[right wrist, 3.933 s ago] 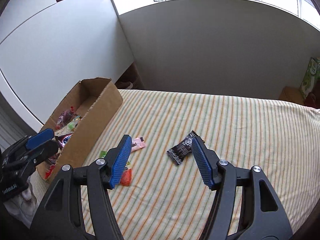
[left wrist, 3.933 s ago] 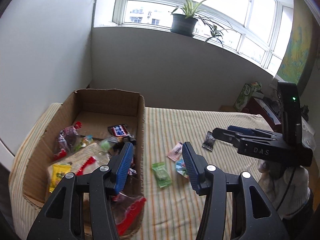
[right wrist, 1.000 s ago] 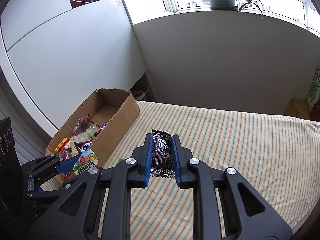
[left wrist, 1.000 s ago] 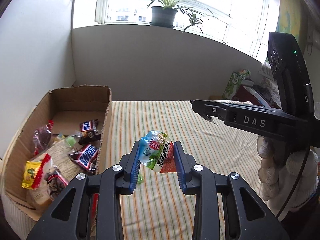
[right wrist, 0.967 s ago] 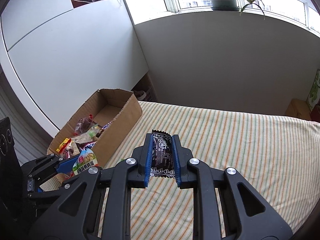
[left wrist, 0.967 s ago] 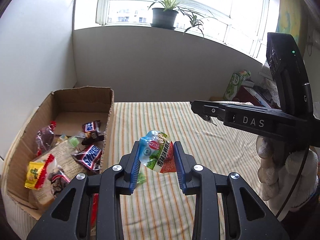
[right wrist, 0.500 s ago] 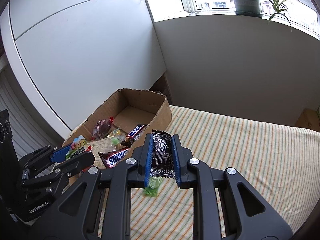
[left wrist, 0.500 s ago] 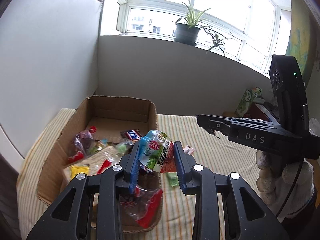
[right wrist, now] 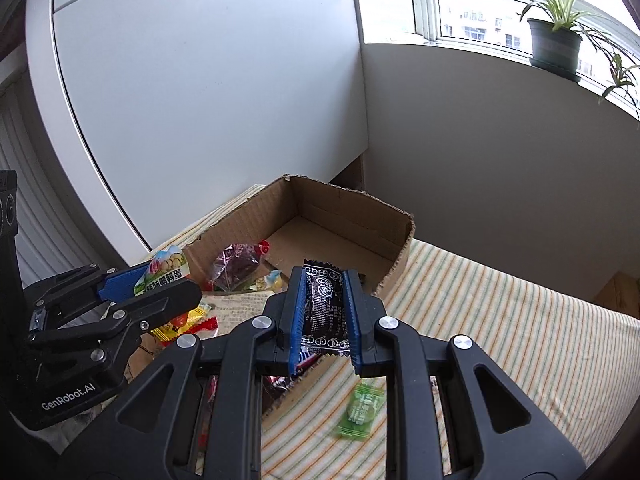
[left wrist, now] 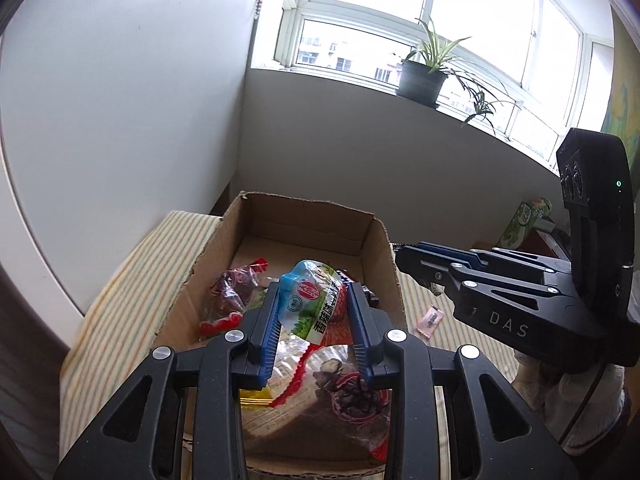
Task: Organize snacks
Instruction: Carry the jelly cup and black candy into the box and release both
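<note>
- Left tongs [left wrist: 314, 312] clench a green-and-white snack pouch [left wrist: 310, 304] over the cardboard box [left wrist: 372, 240].
- Right tongs [right wrist: 323, 312] clench a black snack packet [right wrist: 323, 308] above the box's near side wall.
- Box stands at the striped bed's [right wrist: 520, 320] end by the white wall, holding mixed snacks.
- Green candy [right wrist: 360, 410] and pink candy [left wrist: 430, 320] lie on the bed beside the box.

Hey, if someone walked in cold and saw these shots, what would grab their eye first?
Probably the two clamped snacks: the left gripper pinches a blue-green snack pouch over the cardboard box, and the right gripper squeezes a black wrapper beside it. A green candy lies on the striped cloth.
</note>
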`<state>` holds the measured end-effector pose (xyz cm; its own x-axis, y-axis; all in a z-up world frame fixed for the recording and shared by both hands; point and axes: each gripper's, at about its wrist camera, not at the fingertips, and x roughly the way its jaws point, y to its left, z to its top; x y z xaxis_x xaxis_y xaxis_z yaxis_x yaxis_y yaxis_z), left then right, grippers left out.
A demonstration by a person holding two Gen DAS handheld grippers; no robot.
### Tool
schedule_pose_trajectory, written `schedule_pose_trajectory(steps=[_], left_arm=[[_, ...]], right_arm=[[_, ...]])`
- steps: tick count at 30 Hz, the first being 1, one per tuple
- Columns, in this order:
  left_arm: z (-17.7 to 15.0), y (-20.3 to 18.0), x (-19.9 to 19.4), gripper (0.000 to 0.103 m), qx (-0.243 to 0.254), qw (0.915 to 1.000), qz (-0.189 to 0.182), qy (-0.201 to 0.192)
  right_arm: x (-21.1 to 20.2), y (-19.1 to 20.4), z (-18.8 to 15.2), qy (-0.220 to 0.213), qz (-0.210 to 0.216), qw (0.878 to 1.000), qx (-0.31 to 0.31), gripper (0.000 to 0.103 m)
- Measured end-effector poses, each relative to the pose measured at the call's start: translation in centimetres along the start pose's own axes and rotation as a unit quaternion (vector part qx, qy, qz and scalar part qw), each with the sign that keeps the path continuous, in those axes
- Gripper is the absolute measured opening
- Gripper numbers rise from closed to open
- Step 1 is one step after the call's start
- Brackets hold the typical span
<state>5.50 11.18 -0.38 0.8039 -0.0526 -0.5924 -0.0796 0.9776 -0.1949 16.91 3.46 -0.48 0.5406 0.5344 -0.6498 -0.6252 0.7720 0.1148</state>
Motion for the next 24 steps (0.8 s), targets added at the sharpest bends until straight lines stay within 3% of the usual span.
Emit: schedule_pose_trajectory(steps=[8,10,12,13,15,17,20,24], left_arm=[[0.1,2.0,0.6,0.030,-0.019,0.9997,0.012,0.009],[0.1,2.3,0.9,0.032,-0.022,0.9996,0.014,0.012],[0.1,2.5,1.1,0.039,-0.026,0.9994,0.017,0.017],[0.0,2.6,1.2,0.041,-0.028,0.9993,0.020,0.018],[0.0,2.8,1.2,0.050,-0.030,0.9991,0.024,0.017],[0.1,2.9,1.1,0.050,-0.032,0.9991,0.025,0.015],[0.2,3.1,0.9,0.050,-0.034,0.9990,0.026,0.012],[0.0,2.8,0.4,0.050,-0.025,0.9993,0.028,0.008]], right_arm=[[2.6,1.2,1.2,0.001,0.003,1.000,-0.007,0.019],[3.0,1.3,1.2,0.002,-0.004,1.000,-0.007,0.026],[3.2,1.1,1.1,-0.001,-0.007,1.000,-0.002,0.062],[3.1,1.0,1.1,-0.005,-0.006,1.000,0.002,0.068],[2.9,0.7,1.2,-0.008,-0.006,1.000,0.008,0.071],[2.6,0.4,1.3,-0.011,-0.013,1.000,0.012,0.072],[2.1,-0.2,1.4,-0.017,-0.014,0.999,0.023,0.081],[1.3,-0.7,1.3,-0.019,-0.014,0.999,0.030,0.081]])
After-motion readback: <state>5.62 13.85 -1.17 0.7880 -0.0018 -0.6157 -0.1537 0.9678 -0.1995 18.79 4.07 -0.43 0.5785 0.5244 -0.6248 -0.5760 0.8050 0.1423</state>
